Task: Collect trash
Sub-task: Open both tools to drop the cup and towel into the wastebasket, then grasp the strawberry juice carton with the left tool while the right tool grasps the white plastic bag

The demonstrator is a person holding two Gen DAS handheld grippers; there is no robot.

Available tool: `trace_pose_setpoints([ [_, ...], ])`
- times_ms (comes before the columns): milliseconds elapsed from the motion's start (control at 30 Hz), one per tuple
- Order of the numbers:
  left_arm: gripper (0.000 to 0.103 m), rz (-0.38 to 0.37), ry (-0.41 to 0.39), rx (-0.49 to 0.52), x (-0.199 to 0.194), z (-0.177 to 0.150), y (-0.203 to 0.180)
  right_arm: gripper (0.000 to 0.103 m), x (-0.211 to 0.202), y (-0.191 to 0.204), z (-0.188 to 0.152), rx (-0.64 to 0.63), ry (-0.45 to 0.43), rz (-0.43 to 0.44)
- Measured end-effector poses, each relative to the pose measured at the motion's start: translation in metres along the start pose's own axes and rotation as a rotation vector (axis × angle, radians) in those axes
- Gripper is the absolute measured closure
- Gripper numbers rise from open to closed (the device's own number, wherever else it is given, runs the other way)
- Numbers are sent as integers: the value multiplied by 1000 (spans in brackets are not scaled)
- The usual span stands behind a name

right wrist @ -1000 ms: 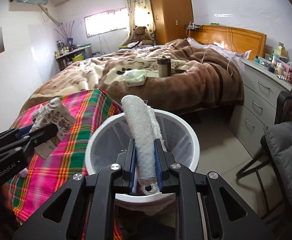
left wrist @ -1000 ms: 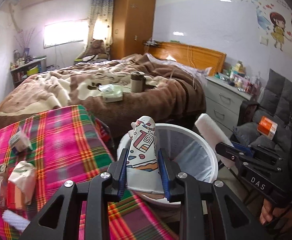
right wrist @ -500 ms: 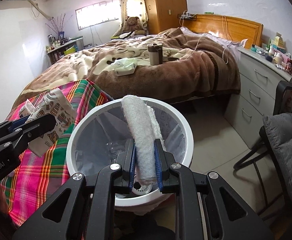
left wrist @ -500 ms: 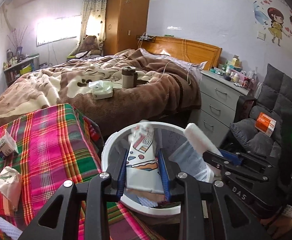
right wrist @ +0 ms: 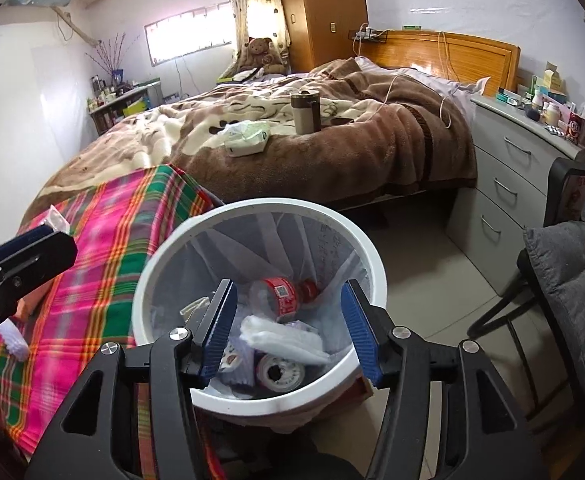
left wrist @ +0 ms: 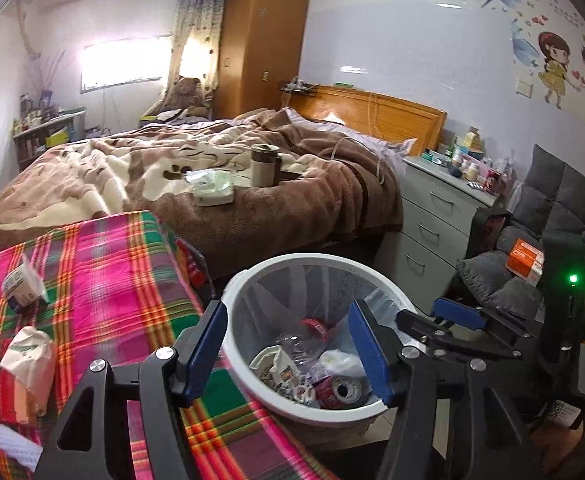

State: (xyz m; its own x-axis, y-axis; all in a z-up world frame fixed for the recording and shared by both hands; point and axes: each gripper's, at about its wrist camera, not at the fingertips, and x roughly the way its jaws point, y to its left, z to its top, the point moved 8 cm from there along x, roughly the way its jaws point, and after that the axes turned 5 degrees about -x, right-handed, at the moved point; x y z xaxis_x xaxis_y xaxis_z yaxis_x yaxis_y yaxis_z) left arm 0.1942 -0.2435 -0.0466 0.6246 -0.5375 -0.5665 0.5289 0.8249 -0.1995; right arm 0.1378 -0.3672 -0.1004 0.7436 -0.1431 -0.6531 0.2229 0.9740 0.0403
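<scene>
Both grippers have just let go: the left gripper (left wrist: 288,344), which clamped a patterned paper carton half a second ago, and the right gripper (right wrist: 288,332), which pinched a white fluffy roll, have just been opening and now stand spread with nothing between their blue pads. That carton (left wrist: 280,368) and roll (right wrist: 280,338) now lie inside the round white plastic bin with a clear liner (left wrist: 292,262), directly below and ahead of both tools, among a red-labelled bottle (right wrist: 284,290) and a can (right wrist: 280,374). Deeper litter there is jumbled and hard to separate. Left of the left gripper, more crumpled cartons (left wrist: 28,360) sit on the pink-and-green plaid cloth (left wrist: 104,280), partly cut off by the frame edge.
</scene>
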Motion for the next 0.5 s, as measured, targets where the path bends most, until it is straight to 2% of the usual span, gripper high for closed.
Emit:
trace_pose_setpoints([
  [433,40,122,-57,-70,-54,-3,68,47,-22,57,11,-48,-84,86],
  [500,40,166,-69,-69,-64,-6,84,47,-22,71,12,-60,-94,109],
])
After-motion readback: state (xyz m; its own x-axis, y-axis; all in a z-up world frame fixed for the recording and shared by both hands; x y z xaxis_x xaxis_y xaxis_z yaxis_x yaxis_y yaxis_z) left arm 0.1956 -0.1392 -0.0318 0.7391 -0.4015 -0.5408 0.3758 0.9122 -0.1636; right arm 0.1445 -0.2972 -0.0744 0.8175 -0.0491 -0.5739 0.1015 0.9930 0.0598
